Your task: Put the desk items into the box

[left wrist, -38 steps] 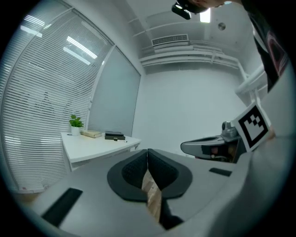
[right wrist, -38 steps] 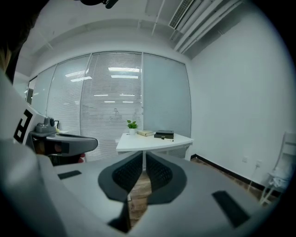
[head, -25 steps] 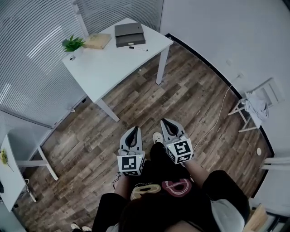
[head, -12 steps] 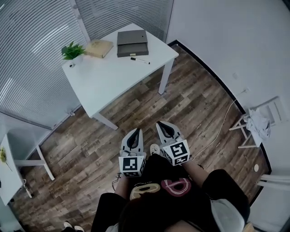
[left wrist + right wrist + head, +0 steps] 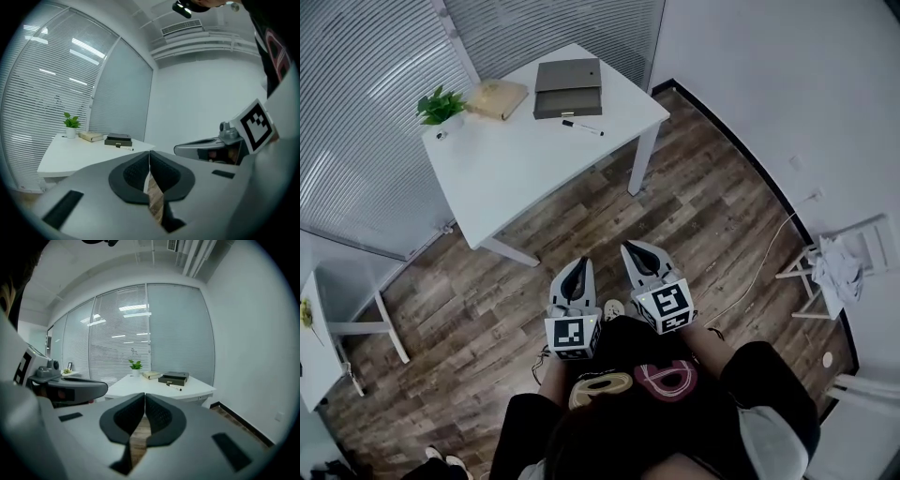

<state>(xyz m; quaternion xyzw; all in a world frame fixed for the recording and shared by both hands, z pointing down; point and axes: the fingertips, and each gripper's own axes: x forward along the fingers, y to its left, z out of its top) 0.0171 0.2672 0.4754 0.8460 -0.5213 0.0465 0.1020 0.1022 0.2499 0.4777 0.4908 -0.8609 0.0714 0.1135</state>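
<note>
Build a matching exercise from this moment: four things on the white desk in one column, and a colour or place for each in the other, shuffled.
Things:
1. plant
2. book
3. box
4. pen

Descriptions:
A. tan, lying between the plant and the box
B. thin, lying on the person's side of the box
C. green leaves, in a small pot
D. dark grey

Pairs: 1-C, 2-A, 3-D, 4-B
</note>
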